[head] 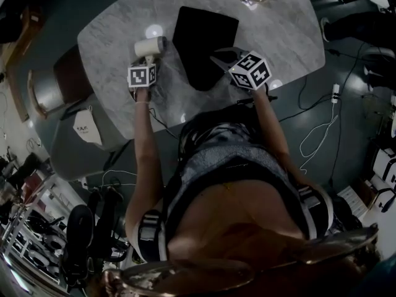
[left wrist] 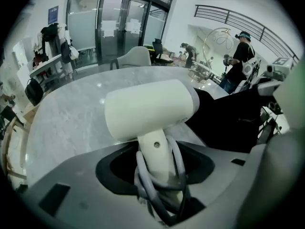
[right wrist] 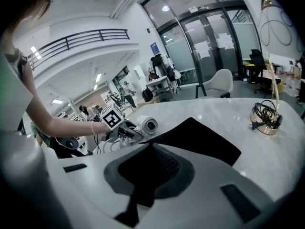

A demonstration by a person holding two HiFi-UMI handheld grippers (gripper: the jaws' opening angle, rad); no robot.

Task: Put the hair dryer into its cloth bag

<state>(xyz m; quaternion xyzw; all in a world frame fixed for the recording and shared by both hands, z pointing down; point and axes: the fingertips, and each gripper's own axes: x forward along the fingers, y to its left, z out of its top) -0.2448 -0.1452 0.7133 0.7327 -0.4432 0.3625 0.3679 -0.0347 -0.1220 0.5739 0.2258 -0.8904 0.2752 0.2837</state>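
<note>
**Left gripper view: dryer gripped by its handle, bag edge pinched**

The left gripper point(left wrist: 157, 168) is clamped on the handle of the hair dryer point(left wrist: 150, 106). The grey cord point(left wrist: 143, 185) is looped round that handle inside the jaws. The barrel sits just above the jaws and lies crosswise, with its grey-ringed end toward the bag. The right gripper point(right wrist: 152, 168) is closed tight on an edge of the cloth bag point(right wrist: 205, 137). The rest of the bag lies flat on the marble table point(head: 278, 36) ahead of those jaws, off to the dryer's right.

The step in hand looks to be carrying the dryer to the bag's mouth. To do it well, the right gripper should lift its pinched cloth so the mouth gapes; I cannot tell whether it holds one layer or both. Lead with the barrel end, and keep the cord bundled against the handle so no loop catches the hem.

The dryer is cream-white and smooth, with a short, thick barrel and a screw at the handle joint. The bag is matte black and limp.
</note>
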